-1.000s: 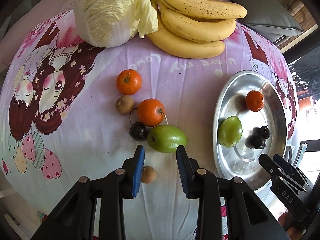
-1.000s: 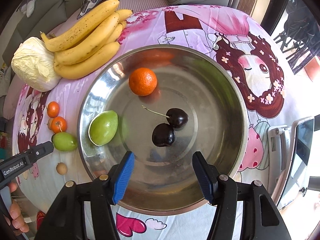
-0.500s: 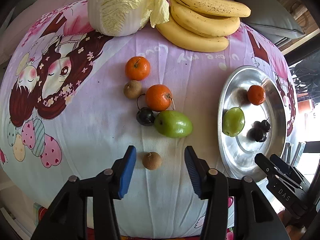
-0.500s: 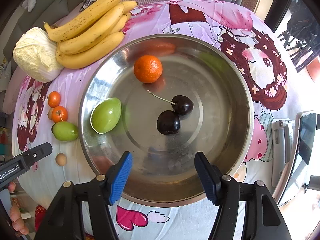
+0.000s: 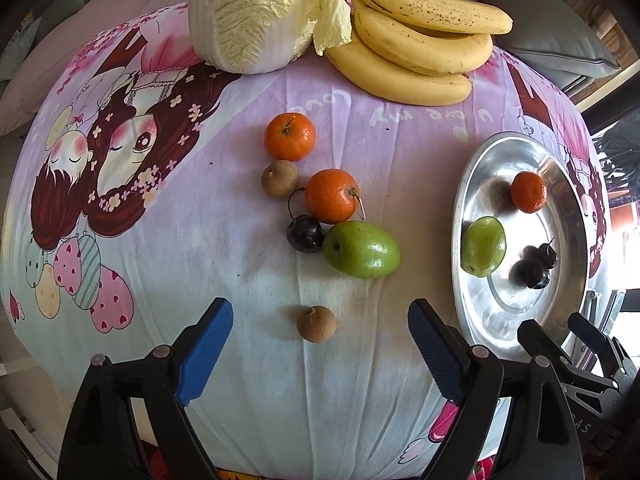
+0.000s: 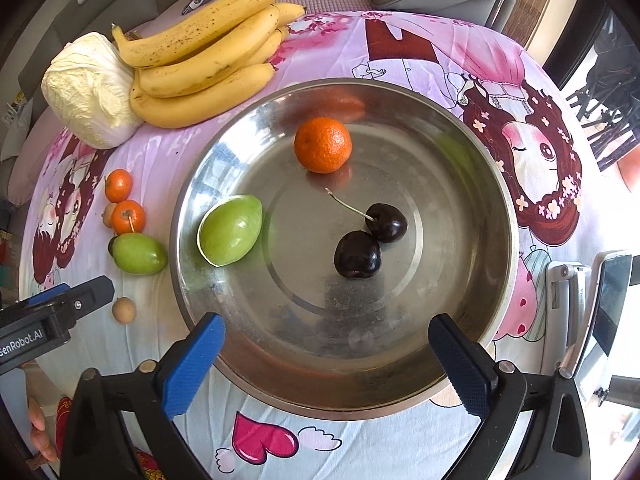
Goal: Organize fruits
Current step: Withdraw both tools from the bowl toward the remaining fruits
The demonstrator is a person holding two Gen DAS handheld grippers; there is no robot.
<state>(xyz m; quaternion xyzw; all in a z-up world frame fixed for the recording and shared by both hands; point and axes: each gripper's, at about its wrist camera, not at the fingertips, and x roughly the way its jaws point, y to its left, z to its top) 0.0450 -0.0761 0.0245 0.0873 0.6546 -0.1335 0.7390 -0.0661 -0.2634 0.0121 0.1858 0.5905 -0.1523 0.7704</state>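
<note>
The left hand-held gripper (image 5: 320, 344) hangs over the bench (image 5: 224, 272), which wears a pink cartoon cloth. Its jaws have just been opening and now stand wide apart, pinching nothing. A small brown fruit (image 5: 316, 324) lies on the cloth between the two blue pads, and the pads do not touch it.

Further up the cloth sits a little bunch of fruit. A green fruit (image 5: 361, 249) lies beside a dark cherry (image 5: 305, 234). An orange (image 5: 332, 196) sits just above them, and it seems to touch them both. Another small brown fruit (image 5: 279, 178) sits next to that orange, and a second orange (image 5: 289, 136) sits above it. At the far edge lie a pale cabbage (image 5: 260, 12) and a bunch of bananas (image 5: 420, 44).

The right hand-held gripper (image 6: 326, 364) hangs over a shiny metal bowl (image 6: 472, 312). Its jaws have also just been opening, and they are spread very wide with nothing between them but the bowl below. Inside the bowl are an orange in the bowl (image 6: 323, 144), a green fruit in the bowl (image 6: 231, 229) near the left wall, and two dark cherries (image 6: 370, 240) touching each other near the middle. One cherry has a long thin stem.

A phone on a stand (image 6: 608, 304) is at the right edge of the bench.
</note>
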